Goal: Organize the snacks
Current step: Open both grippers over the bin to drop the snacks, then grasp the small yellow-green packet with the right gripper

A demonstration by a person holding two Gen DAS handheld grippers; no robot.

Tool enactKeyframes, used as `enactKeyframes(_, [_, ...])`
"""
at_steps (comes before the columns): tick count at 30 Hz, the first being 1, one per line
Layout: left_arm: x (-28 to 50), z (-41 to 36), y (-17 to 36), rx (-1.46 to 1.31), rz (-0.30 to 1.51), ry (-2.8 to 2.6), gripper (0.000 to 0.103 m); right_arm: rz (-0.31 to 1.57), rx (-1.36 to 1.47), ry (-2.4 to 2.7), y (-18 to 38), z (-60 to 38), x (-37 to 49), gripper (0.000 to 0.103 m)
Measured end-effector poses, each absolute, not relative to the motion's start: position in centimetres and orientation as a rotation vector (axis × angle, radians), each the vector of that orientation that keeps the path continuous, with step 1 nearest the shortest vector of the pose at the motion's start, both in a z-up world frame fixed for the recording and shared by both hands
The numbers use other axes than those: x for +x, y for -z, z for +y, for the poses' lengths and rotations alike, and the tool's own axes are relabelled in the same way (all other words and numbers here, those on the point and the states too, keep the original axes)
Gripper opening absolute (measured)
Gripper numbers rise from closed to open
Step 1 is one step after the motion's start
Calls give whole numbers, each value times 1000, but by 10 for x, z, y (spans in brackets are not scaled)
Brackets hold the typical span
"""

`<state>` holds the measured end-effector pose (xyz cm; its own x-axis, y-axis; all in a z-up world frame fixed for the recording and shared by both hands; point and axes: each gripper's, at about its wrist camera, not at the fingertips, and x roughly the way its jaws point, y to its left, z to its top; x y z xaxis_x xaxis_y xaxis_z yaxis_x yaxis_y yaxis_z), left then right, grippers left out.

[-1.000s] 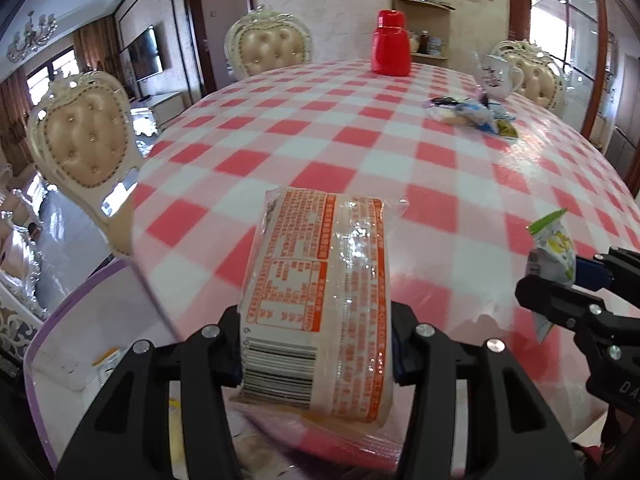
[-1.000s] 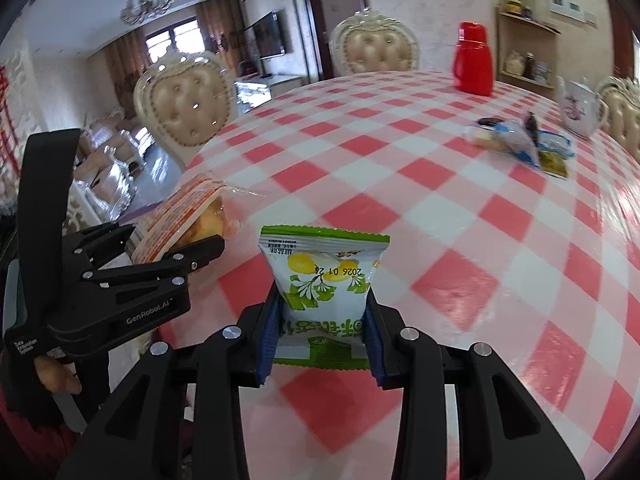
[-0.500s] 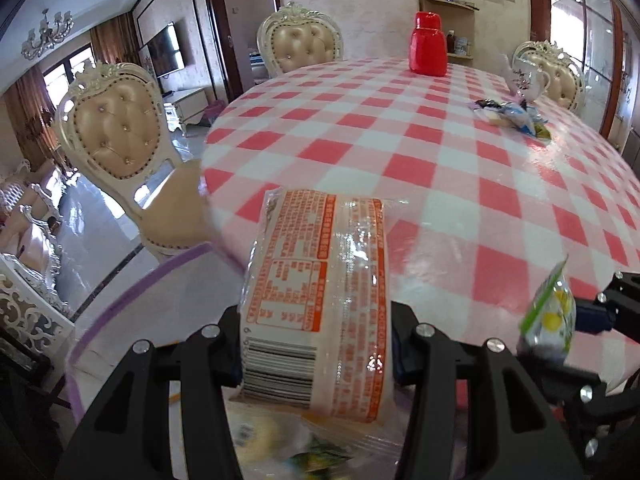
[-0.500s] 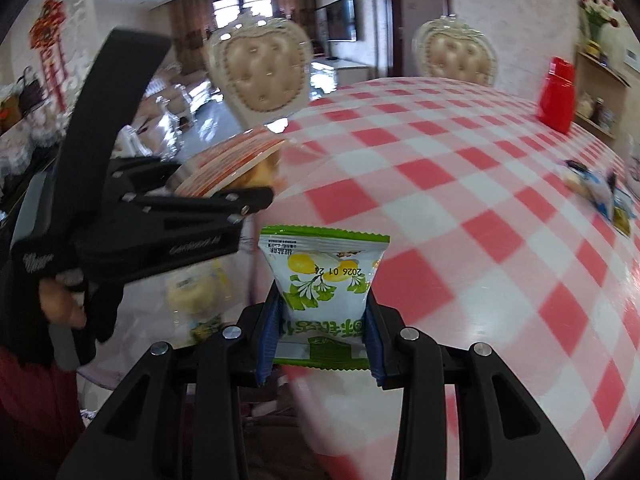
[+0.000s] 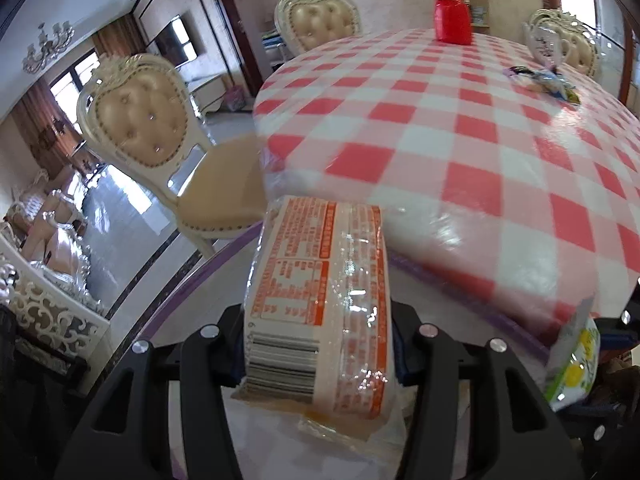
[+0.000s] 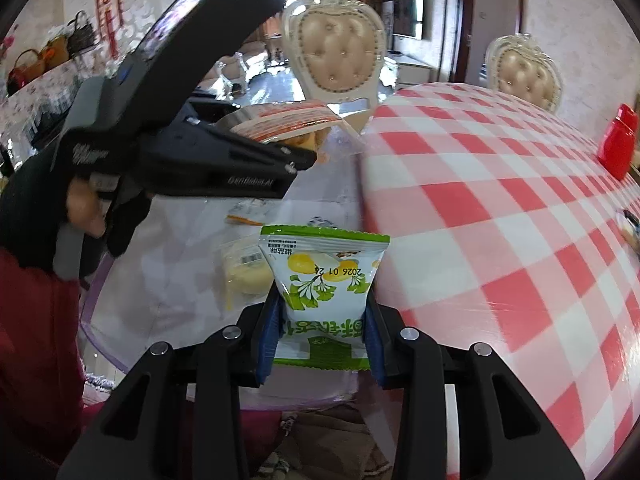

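Observation:
My left gripper (image 5: 318, 344) grips an orange-and-white snack packet (image 5: 320, 300) by its sides, and its jaws are opening with the packet still between the pads. It hangs over a clear plastic bin with a purple rim (image 5: 188, 280) beside the table's edge. My right gripper (image 6: 320, 332) is shut on a green-and-white snack packet printed with yellow fruit (image 6: 324, 276), also above the bin (image 6: 160, 280). From the right wrist, the orange packet (image 6: 288, 120) shows up and to the left. The green packet (image 5: 572, 364) appears at the left wrist view's right edge.
Inside the bin lies a yellow pastry packet (image 6: 244, 268) among other wrappers. The round table wears a red-and-white check cloth (image 5: 480, 140). It carries a red jug (image 5: 454, 14), a teapot (image 5: 546, 42) and a small snack pile (image 5: 544, 80). A padded chair (image 5: 148, 120) stands left.
Both grippers have swung left off the tabletop with their packets and now hang over the clear bin. The right gripper has rolled toward the left one.

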<state>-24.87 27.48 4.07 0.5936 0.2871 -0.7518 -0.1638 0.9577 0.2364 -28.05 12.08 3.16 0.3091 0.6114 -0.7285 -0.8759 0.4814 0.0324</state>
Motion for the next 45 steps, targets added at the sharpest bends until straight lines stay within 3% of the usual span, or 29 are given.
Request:
enactKeyframes(2, [-250,281,-38,147,914,-279,54,750,-417,-1052,-30,125,-286,37])
enactKeyframes(4, [-251,283,-38,153,917,-299,65,739,-415,-1080,-30,126,-290,38])
enactKeyframes(5, [-251,283,-39,160,911,-314,81,725,-409,-1097,-32,126,-292,39])
enactKeyframes(9, [-252,285,-49,170,870,-382,92,671,-361,-1082,-42,116,-291,65])
enactKeyframes(18, [-248,277,-71,26,747,-396,96,728,-119,-950,-46,55,-236,77])
enactKeyframes(26, [-205,205,-93,-223,725,-181,100,751,19,-758,-46,-24,-187,84])
enactKeyframes(35, [-48,60,-126,-310,653,10,101,752,210,-384,-53,-169,-83,87])
enactKeyframes(45, [91,-4,-55,-469,659,-54,101,765,297,-122,-38,-264,63,84])
